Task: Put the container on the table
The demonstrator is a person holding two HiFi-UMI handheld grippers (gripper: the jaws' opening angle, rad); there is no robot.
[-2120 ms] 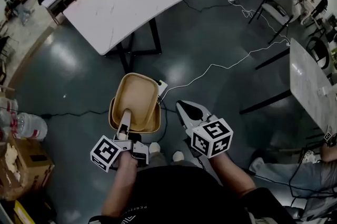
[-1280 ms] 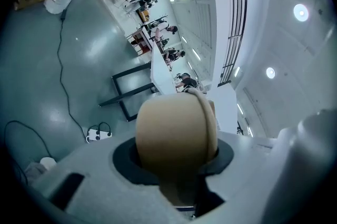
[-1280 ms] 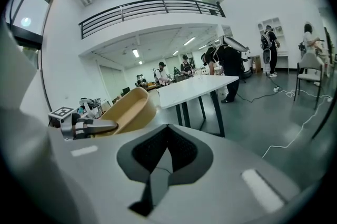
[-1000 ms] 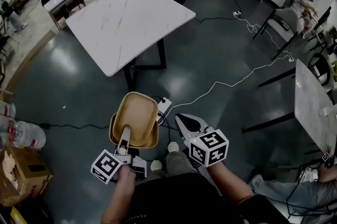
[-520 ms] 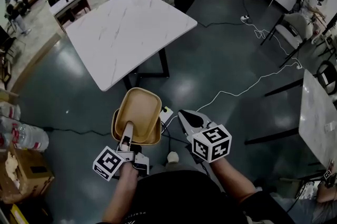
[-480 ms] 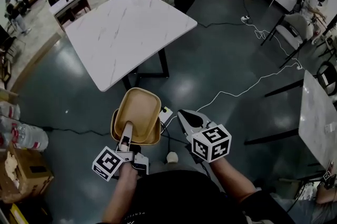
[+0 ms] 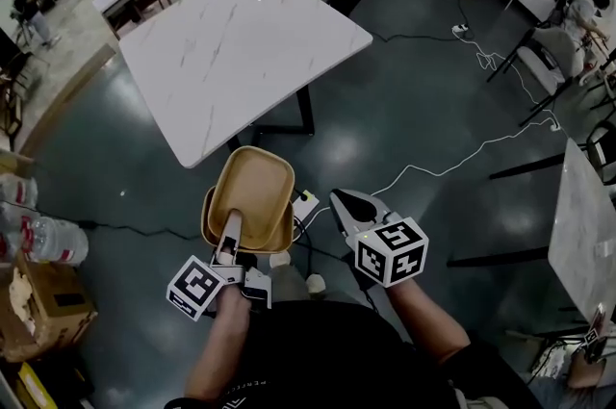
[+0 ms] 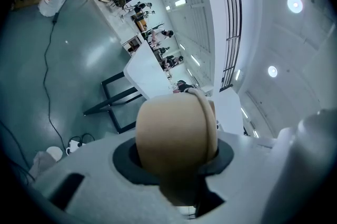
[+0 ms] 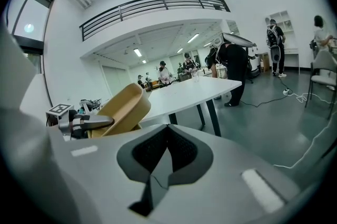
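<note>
A tan, bowl-like container [image 7: 252,195] is carried in the air just short of the near edge of a white marble-top table [image 7: 241,46]. My left gripper [image 7: 231,234] is shut on its near rim; in the left gripper view the container [image 8: 176,130] fills the space between the jaws. My right gripper [image 7: 351,205] is held beside it on the right, shut and with nothing in it. In the right gripper view the container [image 9: 118,109] shows at the left, with the table [image 9: 195,88] beyond.
A white power strip [image 7: 304,203] and cables lie on the dark floor below. Water bottles [image 7: 43,239] and a cardboard box [image 7: 43,306] are at the left. Another white table [image 7: 587,224] stands at the right. People and chairs are further back.
Both grippers and the container have come closer to the white table, which now lies nearer in the head view. The grip on the container is the same.
</note>
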